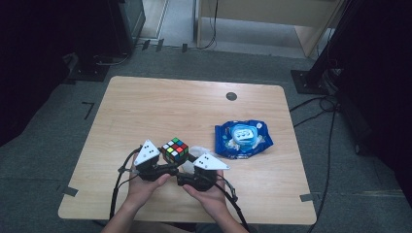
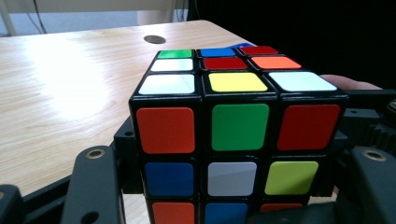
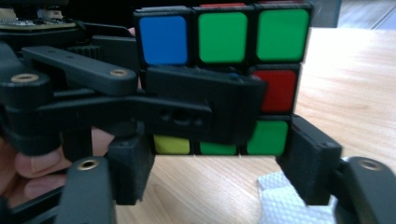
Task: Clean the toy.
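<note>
At the near edge of the pale wood-grain table (image 1: 145, 107), two bare hands hold matte black plastic grippers, each topped with a grey three-cornered plate.

The left gripper (image 1: 170, 167) is clamped on the glossy black-framed puzzle cube with coloured square stickers (image 1: 175, 150). In the left gripper view its jaws press the cube's left and right sides, and the cube (image 2: 238, 135) stands upright between them with orange, green and red stickers across the top row of its near face.

The right gripper (image 1: 187, 171) sits just right of the left one. In the right gripper view its blocky jaws stand spread at either side of the cube's bottom layer (image 3: 224, 70). Whether the pads press on the cube cannot be told. One ribbed jaw of the left gripper (image 3: 205, 109) crosses the cube's middle row in front of them. The cube is raised off the tabletop, over the near middle of the table.

A white dimpled paper tissue (image 3: 285, 203) lies flat on the wood beneath the right jaw.

Farther right lies a crinkled shiny blue plastic wipes packet with a pale blue lid (image 1: 243, 138), well apart from the cube. Near the far edge sits a small round dark grey cap (image 1: 231, 96), set flush in the tabletop.
</note>
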Demonstrator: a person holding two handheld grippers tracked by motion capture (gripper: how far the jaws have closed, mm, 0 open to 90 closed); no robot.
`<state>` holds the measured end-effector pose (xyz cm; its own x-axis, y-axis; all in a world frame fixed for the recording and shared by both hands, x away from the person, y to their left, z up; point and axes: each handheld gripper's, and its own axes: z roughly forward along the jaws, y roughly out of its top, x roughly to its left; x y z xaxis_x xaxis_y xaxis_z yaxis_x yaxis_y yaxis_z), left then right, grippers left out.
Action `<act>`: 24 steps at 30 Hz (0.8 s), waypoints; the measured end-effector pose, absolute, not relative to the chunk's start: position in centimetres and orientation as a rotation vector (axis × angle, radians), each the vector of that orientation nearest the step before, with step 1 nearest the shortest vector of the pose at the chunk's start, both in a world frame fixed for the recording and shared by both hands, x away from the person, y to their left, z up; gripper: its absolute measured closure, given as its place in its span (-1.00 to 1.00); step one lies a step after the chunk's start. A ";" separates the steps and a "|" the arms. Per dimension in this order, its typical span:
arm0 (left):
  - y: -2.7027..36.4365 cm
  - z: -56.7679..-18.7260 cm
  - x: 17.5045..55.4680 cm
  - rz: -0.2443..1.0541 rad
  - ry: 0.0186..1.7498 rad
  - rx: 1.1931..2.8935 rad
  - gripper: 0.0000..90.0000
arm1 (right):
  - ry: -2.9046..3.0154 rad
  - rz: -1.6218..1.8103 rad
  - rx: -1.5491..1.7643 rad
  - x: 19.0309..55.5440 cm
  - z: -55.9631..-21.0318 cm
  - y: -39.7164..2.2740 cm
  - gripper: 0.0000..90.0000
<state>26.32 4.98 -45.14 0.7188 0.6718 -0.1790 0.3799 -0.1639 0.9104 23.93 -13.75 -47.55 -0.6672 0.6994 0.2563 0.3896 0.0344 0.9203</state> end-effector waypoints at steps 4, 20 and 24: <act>4.9 -45.1 26.3 0.314 0.825 1.795 -0.25 | 2.034 1.660 1.077 23.7 -47.6 -13.9 -0.25; 5.4 -43.8 27.1 0.183 0.871 1.897 -0.32 | 2.060 1.353 0.639 22.8 -48.2 -13.6 -0.23; 5.3 -43.7 27.3 0.144 0.883 1.928 -0.32 | 2.040 1.239 0.509 22.4 -48.4 -13.4 -0.23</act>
<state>27.31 5.33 -43.67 0.7296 0.6328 -0.2594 0.5175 -0.2629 0.8143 22.45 -13.42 -48.37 -0.6875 0.6349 -0.3525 -0.0202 0.4685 0.8832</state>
